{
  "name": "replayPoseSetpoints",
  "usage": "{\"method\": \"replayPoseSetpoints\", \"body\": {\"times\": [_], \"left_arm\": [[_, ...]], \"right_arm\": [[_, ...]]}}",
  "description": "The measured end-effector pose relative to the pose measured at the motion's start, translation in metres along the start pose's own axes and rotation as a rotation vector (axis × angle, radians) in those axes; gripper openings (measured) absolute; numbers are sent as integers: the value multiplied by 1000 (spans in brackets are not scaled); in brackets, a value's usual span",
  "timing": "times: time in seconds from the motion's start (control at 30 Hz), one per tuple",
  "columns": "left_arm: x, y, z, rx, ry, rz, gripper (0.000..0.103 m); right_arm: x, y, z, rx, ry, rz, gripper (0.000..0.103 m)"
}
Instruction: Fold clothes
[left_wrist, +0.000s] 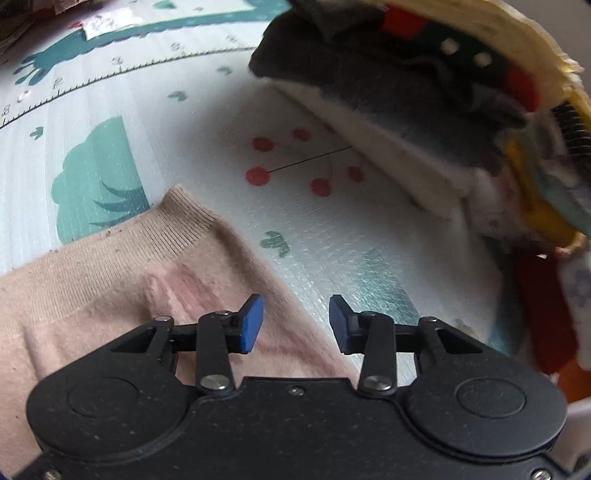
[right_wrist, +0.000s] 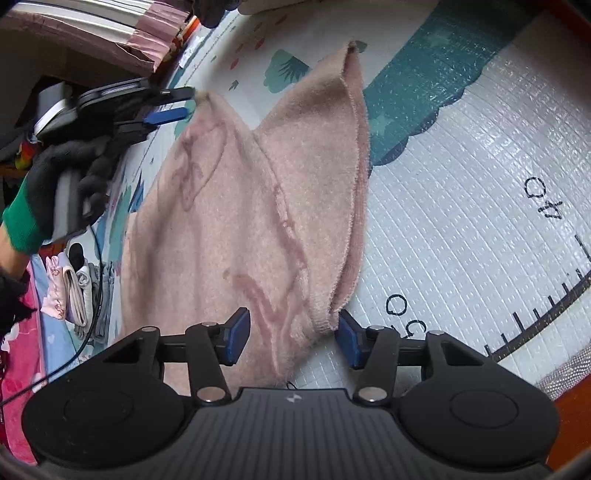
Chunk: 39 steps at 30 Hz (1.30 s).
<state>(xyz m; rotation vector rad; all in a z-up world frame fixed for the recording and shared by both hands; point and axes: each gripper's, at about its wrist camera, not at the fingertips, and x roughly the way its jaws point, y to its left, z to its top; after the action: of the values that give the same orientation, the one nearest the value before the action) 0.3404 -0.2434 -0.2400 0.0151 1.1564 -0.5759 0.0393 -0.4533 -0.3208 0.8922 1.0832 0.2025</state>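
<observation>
So far only one fold is laid in the pink garment; both grippers are held part-open, empty.

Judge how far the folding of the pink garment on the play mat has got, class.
Done: a stack of folded clothes lies beside the mat. In hand: the pink garment lies on the play mat, one flap turned over; the left tool is at its far edge and the right tool at its near hem, both open, neither gripping. Left: finish the folds and stack it.
</observation>
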Motion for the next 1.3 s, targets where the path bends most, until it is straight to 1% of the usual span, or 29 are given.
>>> {"method": "replayPoseSetpoints", "body": {"times": [0.07, 0.17, 0.23, 0.27, 0.3, 0.4, 0.47, 0.5, 0.53, 0.57, 0.6, 0.63, 0.67, 0.7, 0.73, 0.8, 0.87, 0.97, 1.03, 1.13, 1.3], "left_arm": [[9, -3, 3, -20, 7, 12, 38], [20, -9, 7, -25, 22, 60, 38], [27, -11, 8, -24, 25, 91, 38], [32, -11, 8, -25, 35, 109, 34], [35, -12, 8, -30, 40, 119, 34], [40, -14, 8, -7, 36, 161, 30], [42, -13, 8, -4, 30, 167, 22], [43, -13, 9, 8, 28, 172, 20], [44, -13, 9, 21, 26, 178, 16], [44, -12, 10, 23, 27, 177, 12], [45, -11, 11, 40, 29, 174, 10], [44, -11, 11, 51, 26, 168, 7], [43, -10, 11, 63, 22, 162, 5], [40, -7, 11, 65, 14, 145, 5], [35, -5, 11, 63, 6, 129, 5], [26, 1, 10, 60, -11, 97, 5], [14, 9, 11, 53, -29, 53, 5], [-5, 23, 11, 60, -52, -6, 5], [-18, 33, 11, 75, -69, -27, 5], [-39, 53, 6, 72, -90, -40, 5], [-70, 89, -9, 78, -115, -54, 5]], "right_arm": [[1, 0, -2, -9, -11, 11, 53], [5, 0, -1, -14, -27, 19, 53], [5, 5, -3, -49, -49, 4, 51], [6, 9, -3, -77, -62, -8, 50], [7, 10, -3, -88, -65, -8, 48], [8, 9, -3, -92, -66, 14, 48], [6, 9, -4, -120, -81, 5, 48], [5, 10, -4, -137, -90, 3, 42], [4, 10, -5, -154, -98, 3, 34], [3, 10, -5, -170, -106, 4, 31], [5, 10, -4, -184, -98, 12, 23], [7, 9, -3, -194, -84, 28, 19], [8, 7, -2, -199, -80, 45, 17], [6, 8, -1, -216, -88, 50, 14], [4, 10, -1, -238, -98, 51, 13], [0, 13, 0, -280, -120, 54, 12], [-11, 23, 0, -351, -143, 84, 12], [-21, 50, -2, -533, -142, 114, 12], [-21, 70, -4, -640, -126, 129, 12], [-13, 97, -10, -765, -91, 155, 12], [10, 136, -25, -915, -5, 213, 12]]}}
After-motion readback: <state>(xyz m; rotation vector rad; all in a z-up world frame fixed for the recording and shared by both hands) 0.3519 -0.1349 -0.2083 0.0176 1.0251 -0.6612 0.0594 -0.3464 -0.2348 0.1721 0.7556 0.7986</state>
